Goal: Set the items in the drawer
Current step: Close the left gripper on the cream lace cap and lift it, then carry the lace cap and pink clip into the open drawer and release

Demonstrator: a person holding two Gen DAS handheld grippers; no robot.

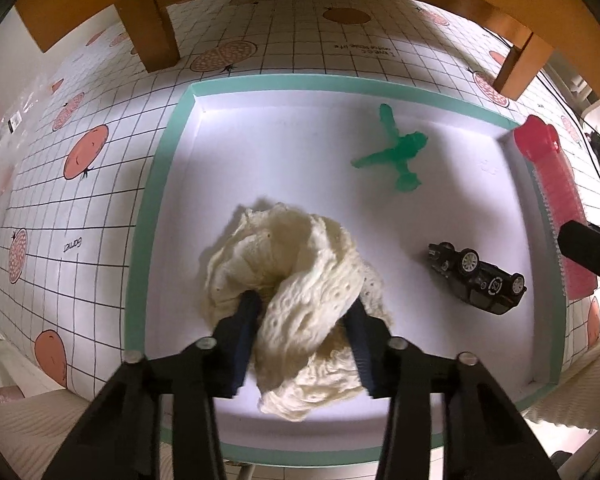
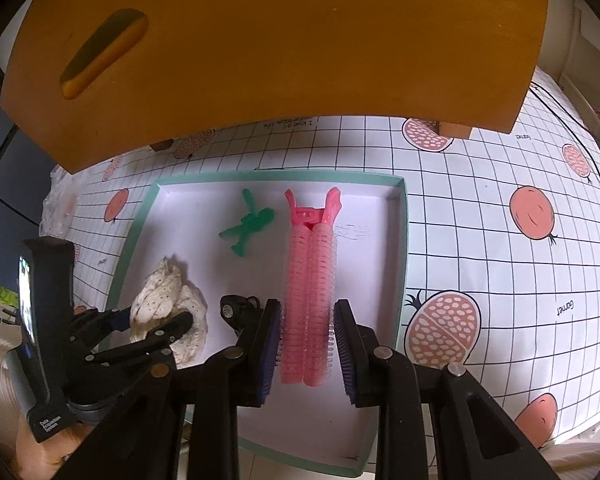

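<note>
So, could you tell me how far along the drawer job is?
Nothing looks stowed yet: the green figure and toy car lie in the tray. In hand: the left tool grips the cream cloth; the right tool straddles the pink roller, open. Left: moving all four into the wooden drawer.

Both fisheye views bend straight grid lines into curves and darken to black at the corners. Light falls from above, washing the white tray floor (image 1: 300,152) pale with mild glare. The cream lace cloth (image 1: 300,280) looks slightly smeared, and soft shadows sit beside it.
</note>
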